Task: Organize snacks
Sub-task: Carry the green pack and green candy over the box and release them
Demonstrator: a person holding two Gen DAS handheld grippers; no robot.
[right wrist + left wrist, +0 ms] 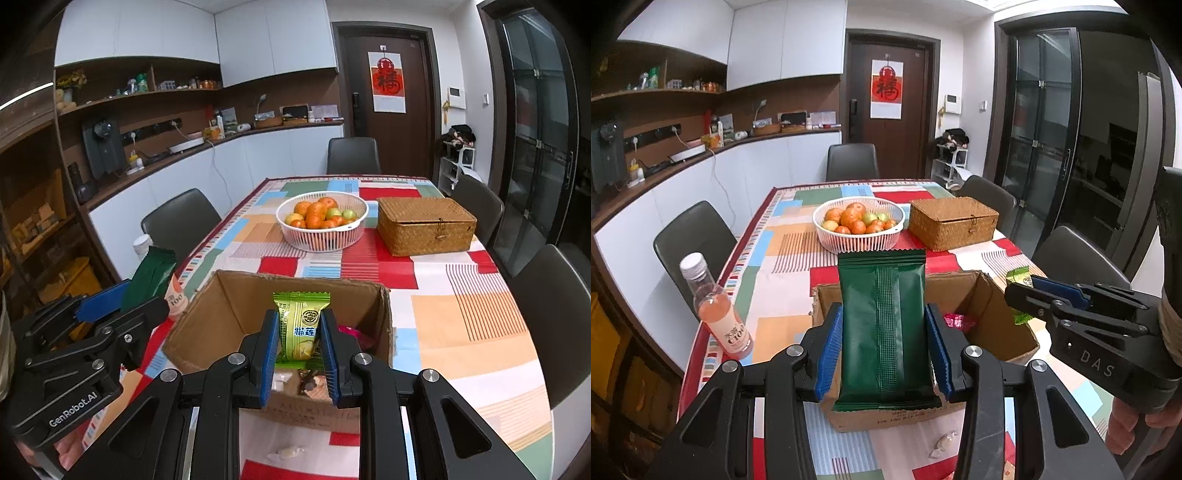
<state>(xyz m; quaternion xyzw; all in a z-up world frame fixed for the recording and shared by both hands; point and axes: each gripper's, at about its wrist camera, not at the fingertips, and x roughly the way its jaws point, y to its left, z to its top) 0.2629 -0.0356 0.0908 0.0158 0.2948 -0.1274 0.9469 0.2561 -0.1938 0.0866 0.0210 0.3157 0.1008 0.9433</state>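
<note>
Two packets in my grippers, both above the open cardboard box (229, 310). My left gripper (884, 354) clamps a plain dark green packet (884, 325), seam side up, no print visible. My right gripper (299, 350) pinches a small lime-green snack (301, 325) with blue Chinese characters. Housings read "DAS" and "GenRobot.AI". Pink drink bottle (718, 314), labelled "C100", stands left of the box.
</note>
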